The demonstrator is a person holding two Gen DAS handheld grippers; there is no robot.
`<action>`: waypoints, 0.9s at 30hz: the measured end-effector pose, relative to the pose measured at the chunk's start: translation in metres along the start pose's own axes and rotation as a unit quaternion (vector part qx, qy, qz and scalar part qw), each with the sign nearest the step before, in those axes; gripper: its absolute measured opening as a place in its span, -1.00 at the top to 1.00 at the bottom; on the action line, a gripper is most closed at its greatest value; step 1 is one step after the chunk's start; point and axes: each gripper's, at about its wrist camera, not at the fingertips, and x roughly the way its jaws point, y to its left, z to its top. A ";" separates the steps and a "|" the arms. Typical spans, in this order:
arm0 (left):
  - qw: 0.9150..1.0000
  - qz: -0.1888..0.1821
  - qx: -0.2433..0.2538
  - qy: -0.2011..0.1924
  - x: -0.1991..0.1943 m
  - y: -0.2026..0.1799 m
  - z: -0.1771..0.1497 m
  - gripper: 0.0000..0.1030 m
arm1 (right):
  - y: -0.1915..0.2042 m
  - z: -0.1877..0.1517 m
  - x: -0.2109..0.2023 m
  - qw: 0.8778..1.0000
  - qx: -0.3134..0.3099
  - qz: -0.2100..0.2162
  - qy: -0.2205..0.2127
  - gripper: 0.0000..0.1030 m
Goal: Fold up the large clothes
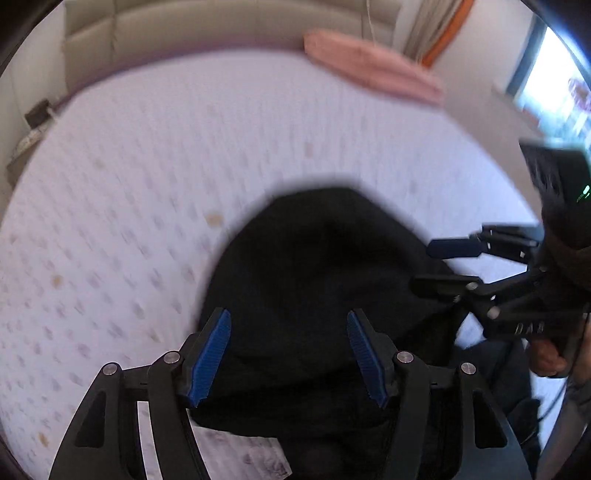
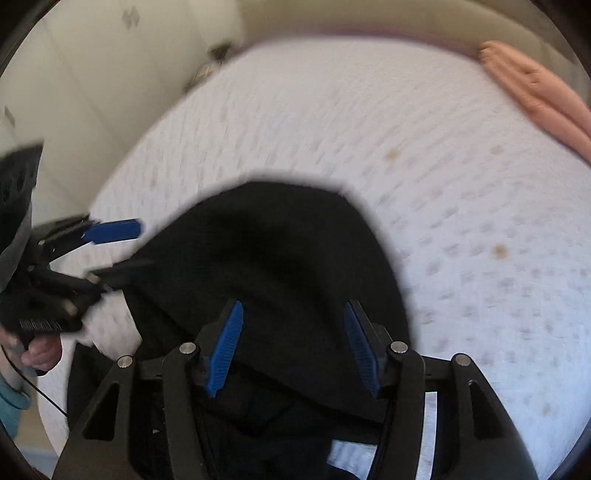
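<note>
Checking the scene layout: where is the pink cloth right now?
The pink cloth lies at the mattress's far edge by the headboard, upper right in both wrist views, well beyond the black garment.

Both wrist cameras look steeply down from close above the near edge of the mattress [image 1: 147, 177], along their own fingers toward the headboard [image 1: 221, 33]. They share the black garment [image 1: 314, 277], and each catches the other gripper sideways.

Matt black cloth garment [image 1: 317, 280] lies on a quilted fabric mattress [image 1: 147, 166] (ribbed blue rubbery fingers [image 1: 212, 354]).
</note>
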 end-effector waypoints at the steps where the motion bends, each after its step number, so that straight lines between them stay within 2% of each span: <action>1: 1.000 0.006 -0.007 0.021 0.016 0.004 -0.010 -0.30 | 0.004 -0.009 0.025 0.999 -0.012 -0.016 0.035 -0.15; 3: 0.998 -0.010 -0.035 0.041 0.038 0.020 -0.035 -0.31 | 0.001 -0.035 0.054 0.996 -0.028 -0.042 0.070 -0.17; 5: 0.998 -0.019 -0.051 0.035 0.041 0.031 -0.046 -0.32 | 0.000 -0.045 0.052 0.998 -0.024 -0.037 0.049 -0.21; 8: 0.998 -0.020 -0.051 0.034 0.042 0.033 -0.044 -0.32 | -0.010 -0.049 0.053 0.999 -0.006 -0.024 0.043 -0.21; 11: 0.998 -0.019 -0.053 0.027 0.025 0.036 -0.040 -0.32 | -0.011 -0.050 0.038 0.999 -0.002 -0.021 0.044 -0.21; 13: 0.998 -0.030 -0.051 0.001 0.005 0.037 -0.036 -0.33 | -0.019 -0.054 0.010 0.999 0.021 0.000 0.027 -0.21; 15: 0.997 -0.038 -0.062 -0.020 -0.012 0.045 -0.037 -0.33 | -0.027 -0.060 -0.013 1.000 0.030 -0.006 0.007 -0.21; 16: 0.996 -0.038 -0.073 -0.019 -0.012 0.052 -0.040 -0.33 | -0.032 -0.065 -0.019 0.999 0.032 -0.017 0.004 -0.20; 18: 0.995 -0.022 -0.094 0.001 0.002 0.066 -0.046 -0.33 | -0.040 -0.078 -0.016 0.999 0.032 -0.036 0.017 -0.07; 19: 0.994 -0.009 -0.106 0.026 0.017 0.073 -0.051 -0.36 | -0.046 -0.085 -0.004 0.998 0.038 -0.042 0.037 0.05; 20: 0.991 -0.012 -0.119 0.056 0.036 0.080 -0.057 -0.37 | -0.050 -0.091 0.007 0.997 0.043 -0.037 0.055 0.08; 21: 0.991 -0.012 -0.122 0.063 0.044 0.081 -0.061 -0.39 | -0.053 -0.097 0.020 0.996 0.044 -0.032 0.066 0.08; 22: 0.993 -0.001 -0.107 0.052 0.044 0.076 -0.061 -0.42 | -0.052 -0.099 0.023 0.997 0.041 -0.033 0.061 0.08; 24: 0.994 0.021 -0.088 0.060 0.042 0.068 -0.056 -0.42 | -0.055 -0.098 0.022 0.997 0.048 -0.030 0.061 0.08; 27: 0.994 0.009 -0.092 0.053 0.033 0.072 -0.054 -0.42 | -0.057 -0.094 0.017 0.997 0.050 -0.017 0.064 0.08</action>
